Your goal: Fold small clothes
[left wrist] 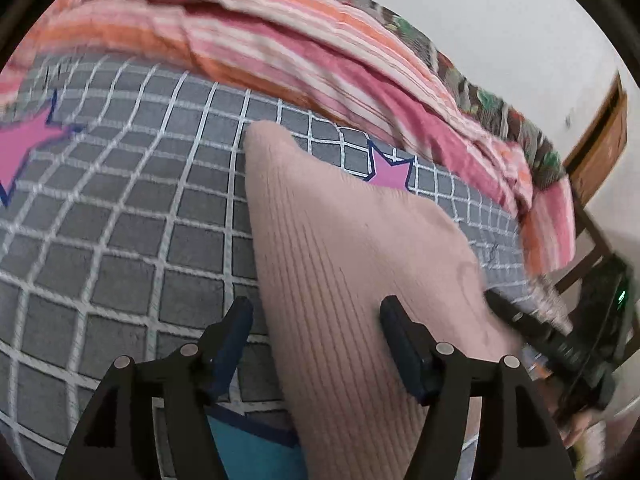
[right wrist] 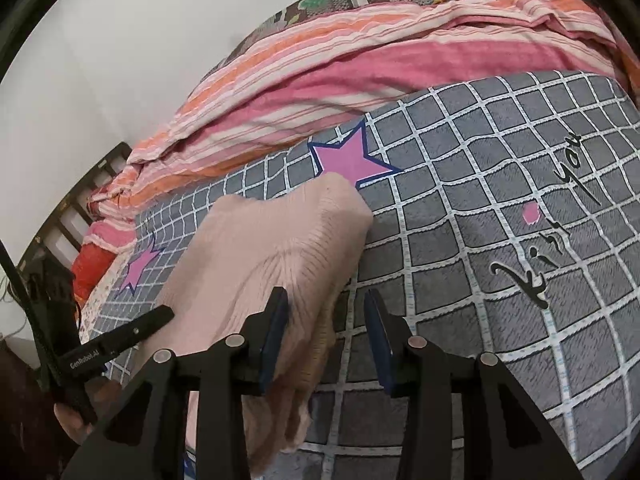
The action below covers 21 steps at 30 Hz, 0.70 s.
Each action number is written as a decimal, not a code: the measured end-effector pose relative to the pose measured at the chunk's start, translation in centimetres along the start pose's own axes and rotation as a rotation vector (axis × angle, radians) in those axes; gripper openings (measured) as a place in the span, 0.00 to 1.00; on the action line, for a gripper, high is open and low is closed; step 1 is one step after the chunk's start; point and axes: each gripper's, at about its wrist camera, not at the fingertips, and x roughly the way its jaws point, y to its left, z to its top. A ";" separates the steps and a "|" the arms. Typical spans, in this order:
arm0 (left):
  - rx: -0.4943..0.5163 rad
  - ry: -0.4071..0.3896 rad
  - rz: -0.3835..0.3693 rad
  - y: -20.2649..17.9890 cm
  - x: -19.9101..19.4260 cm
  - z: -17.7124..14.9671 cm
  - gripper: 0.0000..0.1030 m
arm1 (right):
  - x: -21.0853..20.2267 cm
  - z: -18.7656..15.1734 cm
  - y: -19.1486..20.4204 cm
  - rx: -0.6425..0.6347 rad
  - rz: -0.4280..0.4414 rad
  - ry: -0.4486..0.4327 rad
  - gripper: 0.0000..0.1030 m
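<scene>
Pink ribbed knit garment (left wrist: 340, 264), folded, lying on a grey grid-pattern bedcover (left wrist: 120, 240) with pink stars; striped pink-orange blanket (left wrist: 280, 52) bunched along the far edge. Left gripper (left wrist: 316, 316): jaws spread, garment's left edge between them, pads not pressing. Right gripper (right wrist: 326, 312): jaws spread over the garment's right edge, nothing pinched.

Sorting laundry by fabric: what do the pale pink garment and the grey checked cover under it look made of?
The pale pink garment looks like a soft rib knit, matte: fine parallel ribs run along it; the fibre can't be told. The grey checked cover looks like a short-napped, brushed fabric with a printed white grid and stars; its surface seems faintly fuzzy.
</scene>
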 end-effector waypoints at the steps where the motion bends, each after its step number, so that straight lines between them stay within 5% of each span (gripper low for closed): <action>1: -0.032 0.009 -0.024 0.3 0.3 0.0 0.59 | 0.3 -0.1 0.2 -0.007 0.003 0.006 0.31; 5: -0.048 0.008 -0.057 0.6 0.4 -0.1 0.48 | 0.8 -0.3 1.3 -0.076 0.001 0.015 0.13; 10: 0.083 -0.050 0.016 -1.1 -0.6 -0.5 0.37 | 0.5 -0.1 0.4 -0.103 -0.055 0.016 0.07; 16: 0.131 -0.070 0.045 -1.6 -2.2 -1.3 0.45 | 0.5 -0.8 1.0 -0.135 -0.106 0.013 0.12; 21: 0.161 -0.052 0.036 -1.6 -3.7 -3.0 0.57 | -1.6 -1.2 0.2 -0.104 -0.057 -0.010 0.20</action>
